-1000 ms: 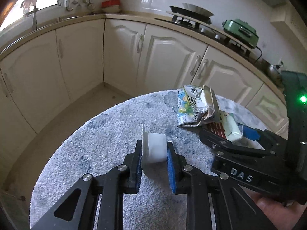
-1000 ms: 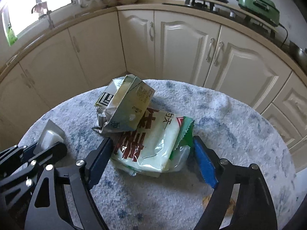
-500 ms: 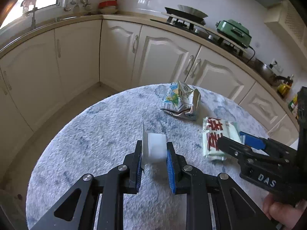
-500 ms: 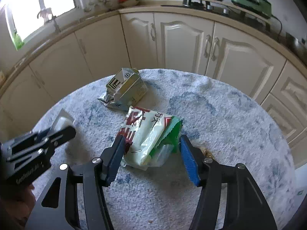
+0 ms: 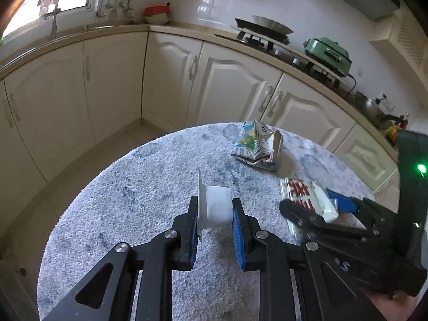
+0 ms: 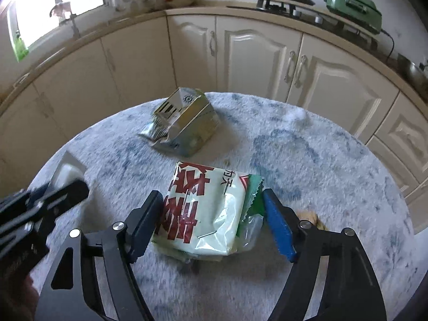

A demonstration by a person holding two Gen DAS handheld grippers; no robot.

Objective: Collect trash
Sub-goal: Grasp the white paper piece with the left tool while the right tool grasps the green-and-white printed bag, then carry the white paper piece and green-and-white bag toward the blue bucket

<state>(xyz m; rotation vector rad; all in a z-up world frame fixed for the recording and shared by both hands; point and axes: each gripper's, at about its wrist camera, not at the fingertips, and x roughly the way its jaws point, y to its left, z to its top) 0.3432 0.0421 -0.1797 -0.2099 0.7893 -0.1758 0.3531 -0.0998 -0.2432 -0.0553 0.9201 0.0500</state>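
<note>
My left gripper is shut on a small white plastic cup with a peeled foil lid, held over the round blue-white rug. My right gripper is shut on a pale green snack wrapper with red characters, held just above the rug. The wrapper also shows in the left wrist view. A crushed drink carton lies on the rug beyond both grippers; it also shows in the left wrist view.
Cream kitchen cabinets curve behind the rug. A stove with a pan and a green appliance stand on the counter. A small brown scrap lies on the rug by my right finger.
Both grippers pulled back and up from the crushed carton, each keeping its hold. The wrapper came away from the carton, which stays on the rug.
</note>
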